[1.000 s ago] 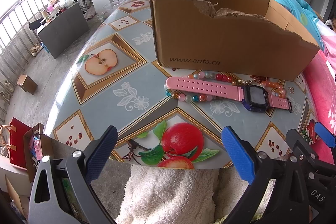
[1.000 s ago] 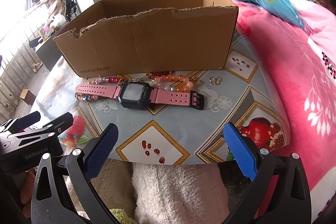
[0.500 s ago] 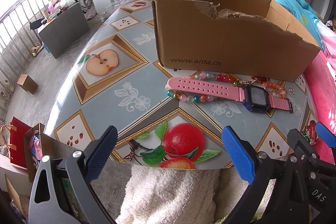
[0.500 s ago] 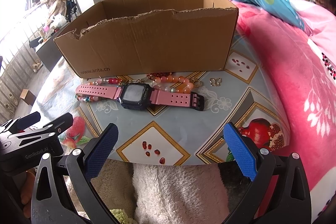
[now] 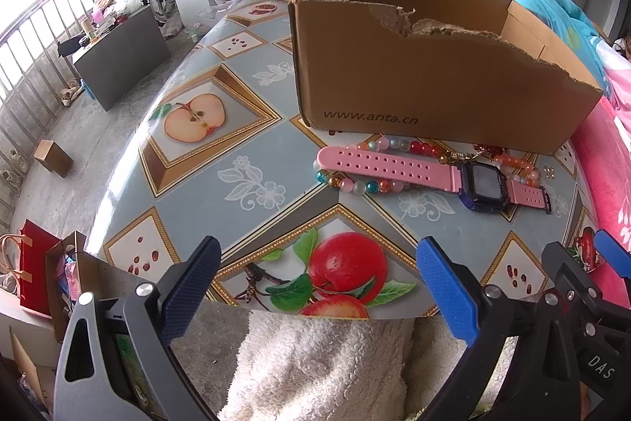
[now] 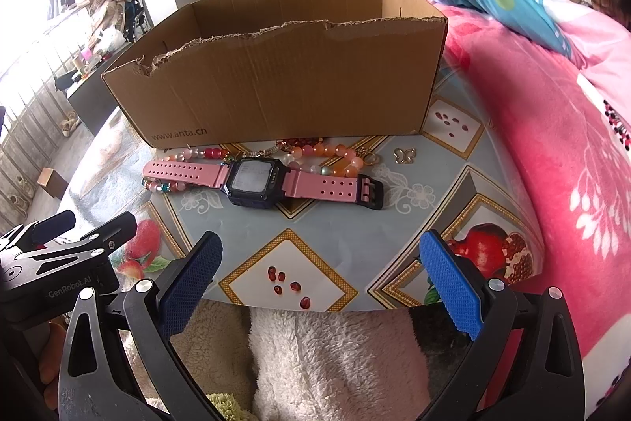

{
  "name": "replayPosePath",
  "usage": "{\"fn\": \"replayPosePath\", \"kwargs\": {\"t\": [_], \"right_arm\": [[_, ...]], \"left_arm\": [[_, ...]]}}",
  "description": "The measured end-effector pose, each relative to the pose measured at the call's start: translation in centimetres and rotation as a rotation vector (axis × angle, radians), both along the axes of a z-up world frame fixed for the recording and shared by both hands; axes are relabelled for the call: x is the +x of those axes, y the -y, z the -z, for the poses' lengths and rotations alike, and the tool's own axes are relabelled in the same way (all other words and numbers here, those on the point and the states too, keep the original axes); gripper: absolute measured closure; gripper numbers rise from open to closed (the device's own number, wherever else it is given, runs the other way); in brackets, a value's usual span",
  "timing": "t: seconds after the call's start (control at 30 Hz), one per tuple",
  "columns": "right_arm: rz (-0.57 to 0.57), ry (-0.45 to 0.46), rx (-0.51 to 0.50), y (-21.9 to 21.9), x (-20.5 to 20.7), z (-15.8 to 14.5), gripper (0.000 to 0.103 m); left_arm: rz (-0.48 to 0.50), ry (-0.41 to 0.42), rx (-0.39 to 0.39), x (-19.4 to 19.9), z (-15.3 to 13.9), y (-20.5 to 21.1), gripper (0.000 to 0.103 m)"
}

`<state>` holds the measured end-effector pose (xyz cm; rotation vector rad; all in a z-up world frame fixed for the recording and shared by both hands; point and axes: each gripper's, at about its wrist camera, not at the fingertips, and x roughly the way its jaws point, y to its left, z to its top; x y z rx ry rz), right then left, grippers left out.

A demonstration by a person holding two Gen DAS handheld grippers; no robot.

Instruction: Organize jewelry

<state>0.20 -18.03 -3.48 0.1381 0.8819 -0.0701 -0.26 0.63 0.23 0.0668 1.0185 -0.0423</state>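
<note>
A pink-strapped watch (image 5: 434, 174) (image 6: 260, 180) with a dark face lies flat on the table, just in front of a torn cardboard box (image 5: 426, 66) (image 6: 284, 81). Under and behind the strap lie coloured bead bracelets (image 5: 390, 145) (image 6: 335, 152). A small gold butterfly charm (image 6: 404, 156) rests to the right of the beads. My left gripper (image 5: 315, 287) hovers open over the table's near edge, well short of the watch. Open too, my right gripper (image 6: 319, 283) hangs at the near edge, with nothing between its fingers.
The table (image 5: 221, 152) has a fruit-patterned cloth. A pink blanket (image 6: 552, 152) lies along its right side, with a person on it at the far right. White fleece fabric (image 5: 315, 362) sits below the near edge. Bags (image 5: 35, 271) and a grey cabinet (image 5: 122, 50) stand to the left.
Both views have edged slightly toward the table; the watch, beads and box stay put. Both grippers stay open.
</note>
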Motion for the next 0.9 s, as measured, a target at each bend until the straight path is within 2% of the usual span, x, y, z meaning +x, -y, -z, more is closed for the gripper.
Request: {"fn": "replayPosePath", "kwargs": {"t": [0.9], "right_arm": [[-0.002, 0.005, -0.002, -0.24, -0.06, 0.08, 0.007]], "left_arm": [[-0.001, 0.005, 0.004, 0.12, -0.16, -0.47, 0.006]]}}
